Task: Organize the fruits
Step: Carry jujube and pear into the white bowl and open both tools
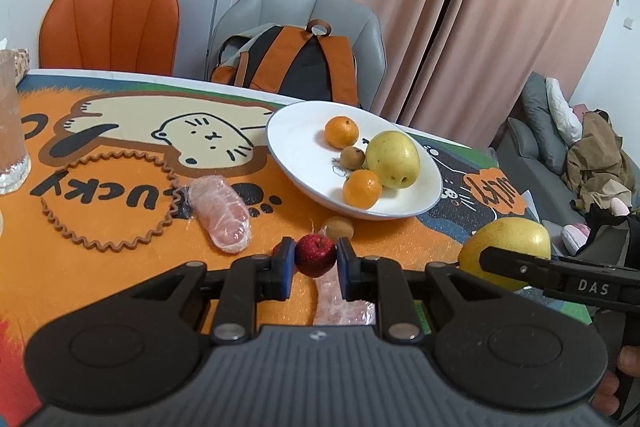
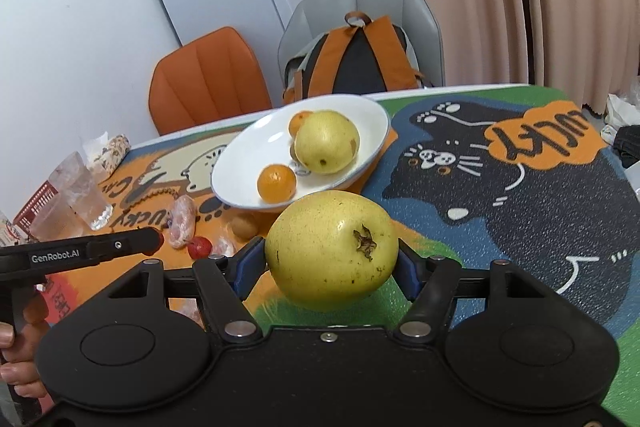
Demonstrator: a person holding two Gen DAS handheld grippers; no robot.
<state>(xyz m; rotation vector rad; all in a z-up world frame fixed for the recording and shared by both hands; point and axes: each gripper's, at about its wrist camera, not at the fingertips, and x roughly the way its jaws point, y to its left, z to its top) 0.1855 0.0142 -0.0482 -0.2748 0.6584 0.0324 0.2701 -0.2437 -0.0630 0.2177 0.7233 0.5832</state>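
Gripping left tool [image 1: 315, 259]: pinches small red apple [image 1: 315, 254] above bench [image 1: 120, 267].
Right tool [image 2: 331, 259], marked "DAS": clamps yellow pear [image 2: 332, 251] before white plate [image 2: 360, 115].
Mat lettering [image 2: 540, 139]: "LUCKY".

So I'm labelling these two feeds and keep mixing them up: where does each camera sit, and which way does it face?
Left wrist: on the left hand-held gripper, facing the white plate; it holds a small red fruit; the right hand-held gripper enters at right.
Right wrist: on the right hand-held gripper, facing the same plate; it holds a yellow pear; a hand shows at left.
Shared: plate, oranges, backpack.
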